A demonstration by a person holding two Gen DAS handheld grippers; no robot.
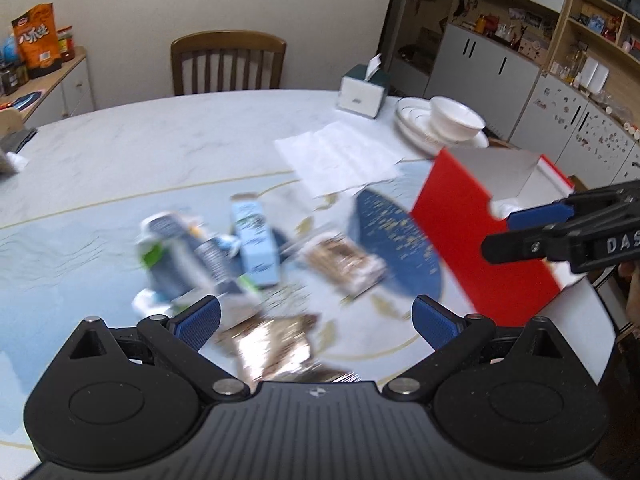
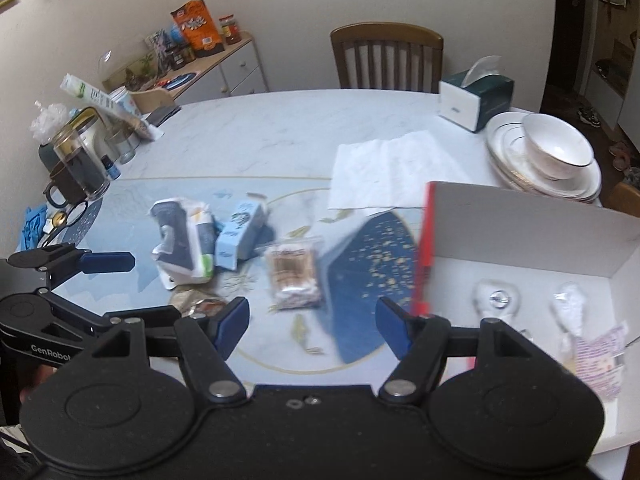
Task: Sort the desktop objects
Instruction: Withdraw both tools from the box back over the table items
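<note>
Loose items lie blurred on the blue-patterned middle of the table: a white and dark-blue bag (image 2: 182, 240), a light-blue carton (image 2: 240, 236), a clear packet of brown pieces (image 2: 294, 276) and a foil packet (image 1: 272, 344). My left gripper (image 1: 316, 320) hangs open over the foil packet with nothing between its pads. My right gripper (image 2: 313, 326) is open and empty too, above the table between the clear packet and the red box (image 2: 424, 248). The box's white inside holds two white packets (image 2: 496, 300) and a pink printed sachet (image 2: 600, 356). Each gripper shows in the other's view, the left gripper (image 2: 136, 288) and the right gripper (image 1: 512, 228).
A paper towel (image 2: 384, 168) lies behind the items. Stacked plates with a bowl (image 2: 556, 152) and a tissue box (image 2: 476, 100) stand at the back right. Jars, a dark mug (image 2: 72, 184), scissors and blue gloves crowd the left edge. A wooden chair (image 2: 386, 56) stands behind the table.
</note>
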